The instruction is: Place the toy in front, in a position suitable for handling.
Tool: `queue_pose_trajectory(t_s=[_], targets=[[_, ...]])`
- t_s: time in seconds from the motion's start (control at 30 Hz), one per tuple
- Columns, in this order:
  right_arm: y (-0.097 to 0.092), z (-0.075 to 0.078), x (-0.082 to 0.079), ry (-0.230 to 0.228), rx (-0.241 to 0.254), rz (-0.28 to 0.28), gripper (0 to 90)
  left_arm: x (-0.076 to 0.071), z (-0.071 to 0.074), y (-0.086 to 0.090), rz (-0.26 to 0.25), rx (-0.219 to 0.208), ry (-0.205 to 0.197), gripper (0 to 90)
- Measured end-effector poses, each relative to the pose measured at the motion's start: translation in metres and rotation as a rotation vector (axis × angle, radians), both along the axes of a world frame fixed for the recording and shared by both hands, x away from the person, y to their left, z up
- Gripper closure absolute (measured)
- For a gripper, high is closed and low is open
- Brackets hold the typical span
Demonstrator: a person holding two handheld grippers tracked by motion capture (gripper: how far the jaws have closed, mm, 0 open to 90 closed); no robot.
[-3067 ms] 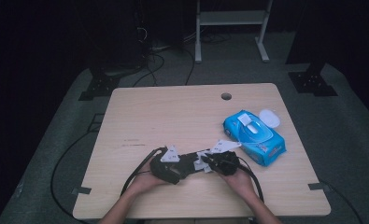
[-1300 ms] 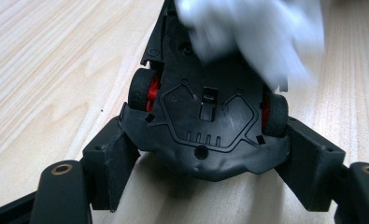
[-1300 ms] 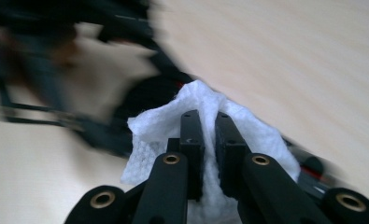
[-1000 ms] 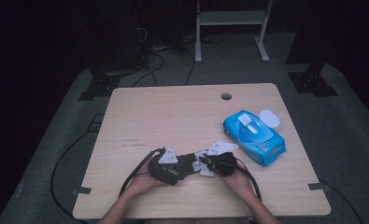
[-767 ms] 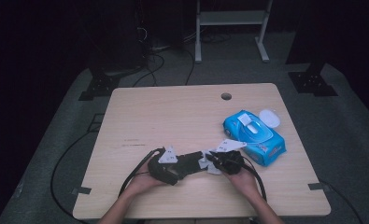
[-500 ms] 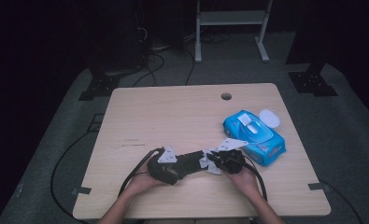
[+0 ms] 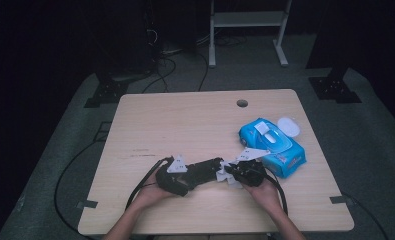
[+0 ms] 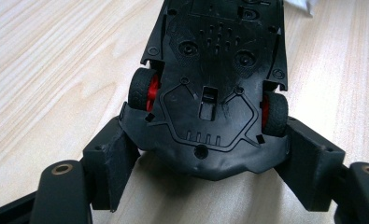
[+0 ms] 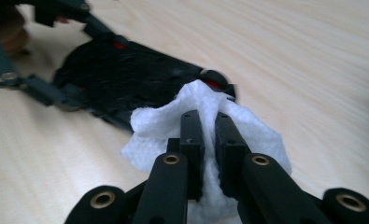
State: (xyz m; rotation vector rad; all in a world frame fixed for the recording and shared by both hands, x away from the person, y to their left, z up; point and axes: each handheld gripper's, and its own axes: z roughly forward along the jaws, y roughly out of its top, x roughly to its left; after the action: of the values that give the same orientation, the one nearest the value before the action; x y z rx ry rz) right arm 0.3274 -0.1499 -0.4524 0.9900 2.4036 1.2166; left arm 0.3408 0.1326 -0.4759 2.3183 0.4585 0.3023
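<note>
A light wooden table [image 7: 185,125] fills mid-frame, a round hole [image 7: 242,103] near its far edge; a blue wipes pack [image 7: 271,146] lies right of centre.

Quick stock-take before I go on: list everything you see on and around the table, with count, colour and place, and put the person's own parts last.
Toy car: one, black with red wheel hubs, underside up, near front edge, held by the left gripper.
Wipe: one, white, pinched in the right gripper, at the car's far end.
Wipes pack: one, blue, right side of table, its white lid flipped open.
Table: one, light wood, with a round hole near its far edge.
Frame: one, white, on the floor beyond the table.
Cables: black, on the floor at left.
Left gripper: one, black, jaws on the car's sides.
Right gripper: one, black.
Hands: two, at front edge, left, right.
</note>
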Motion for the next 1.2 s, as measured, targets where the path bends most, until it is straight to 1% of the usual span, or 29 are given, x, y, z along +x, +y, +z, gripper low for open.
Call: queue_pose_trajectory(t_s=[0.07, 0.1, 0.13, 0.17, 0.2, 0.23, 0.27, 0.33, 0.4, 0.47, 0.53, 0.6, 0.63, 0.67, 0.73, 0.77, 0.83, 0.9, 0.93, 0.97, 1.03, 1.07, 1.1, 1.13, 1.17, 1.2], targets=[[0.008, 0.000, -0.003, -0.017, 0.003, 0.035, 83.2, -0.001, 0.000, -0.001, -0.004, -0.001, -0.001, 26.1], [0.012, 0.000, -0.003, -0.013, 0.008, 0.052, 83.2, -0.001, 0.000, -0.001, -0.007, 0.000, -0.001, 26.1], [0.014, -0.001, -0.003, -0.024, -0.001, 0.052, 83.2, -0.001, 0.000, -0.001, -0.007, 0.000, 0.000, 26.1], [0.014, -0.001, -0.002, -0.037, -0.011, 0.044, 83.2, -0.001, 0.000, -0.001, -0.009, 0.003, 0.001, 26.1], [0.012, -0.001, 0.000, -0.037, -0.010, 0.027, 83.2, -0.001, 0.000, -0.002, -0.007, 0.001, -0.001, 26.1], [0.009, -0.001, 0.001, -0.052, -0.016, 0.001, 83.2, -0.002, 0.000, -0.003, -0.007, -0.001, -0.003, 26.1], [0.008, -0.001, 0.000, -0.069, -0.040, -0.027, 83.2, -0.002, 0.000, -0.004, -0.010, -0.002, -0.004, 26.0], [0.007, 0.000, 0.000, -0.074, -0.034, -0.039, 83.2, -0.004, 0.000, -0.006, -0.025, -0.004, -0.007, 26.1], [0.013, 0.000, -0.001, -0.091, -0.031, -0.023, 83.2, -0.007, 0.000, -0.010, -0.050, -0.003, -0.010, 26.1], [0.019, 0.000, 0.000, -0.100, -0.028, -0.015, 83.1, -0.009, 0.000, -0.014, -0.056, 0.000, -0.013, 26.0], [0.020, 0.001, 0.003, -0.094, -0.029, -0.018, 83.2, -0.008, 0.000, -0.013, -0.053, -0.003, -0.011, 26.1], [0.015, 0.000, 0.007, -0.092, -0.028, -0.050, 83.3, -0.007, -0.001, -0.012, -0.046, -0.007, 0.001, 26.0], [0.010, 0.000, 0.009, -0.092, -0.030, -0.067, 83.2, -0.007, -0.001, -0.011, -0.049, -0.010, -0.001, 26.0], [0.006, 0.000, 0.010, -0.079, -0.022, -0.084, 83.2, -0.006, -0.001, -0.011, -0.049, -0.010, -0.002, 26.0], [0.004, -0.001, 0.011, -0.047, 0.013, -0.100, 83.1, -0.006, -0.001, -0.012, -0.049, -0.012, -0.002, 26.0], [0.006, -0.001, 0.011, -0.048, 0.023, -0.089, 83.1, -0.006, -0.001, -0.013, -0.050, -0.013, -0.002, 26.0], [0.017, -0.001, 0.008, -0.043, 0.040, -0.037, 83.1, -0.006, -0.001, -0.013, -0.049, -0.011, -0.002, 26.0], [0.028, -0.001, 0.005, -0.086, -0.011, -0.023, 83.0, -0.007, -0.001, -0.012, -0.045, -0.012, -0.003, 26.0], [0.028, 0.000, 0.006, -0.085, -0.022, -0.019, 83.1, -0.007, -0.001, -0.011, -0.046, -0.011, -0.005, 26.0], [0.025, 0.001, 0.008, -0.082, -0.019, -0.029, 83.1, -0.007, -0.001, -0.011, -0.046, -0.011, -0.004, 26.0], [0.013, 0.001, 0.013, -0.072, 0.004, -0.076, 83.1, -0.006, -0.001, -0.011, -0.047, -0.014, -0.004, 26.0], [0.006, 0.000, 0.016, -0.049, 0.025, -0.101, 83.1, -0.007, -0.002, -0.011, -0.046, -0.017, -0.005, 26.0], [0.002, 0.000, 0.018, -0.018, 0.057, -0.114, 83.1, -0.007, -0.002, -0.012, -0.045, -0.018, -0.005, 26.0], [0.002, -0.001, 0.018, -0.003, 0.073, -0.119, 83.1, -0.007, -0.002, -0.013, -0.042, -0.022, -0.005, 26.0], [0.005, -0.001, 0.017, -0.022, 0.059, -0.109, 83.1, -0.007, -0.002, -0.013, -0.044, -0.023, -0.004, 26.0], [0.010, 0.000, 0.015, -0.031, 0.052, -0.090, 83.1, -0.007, -0.002, -0.013, -0.048, -0.020, -0.006, 26.0]])
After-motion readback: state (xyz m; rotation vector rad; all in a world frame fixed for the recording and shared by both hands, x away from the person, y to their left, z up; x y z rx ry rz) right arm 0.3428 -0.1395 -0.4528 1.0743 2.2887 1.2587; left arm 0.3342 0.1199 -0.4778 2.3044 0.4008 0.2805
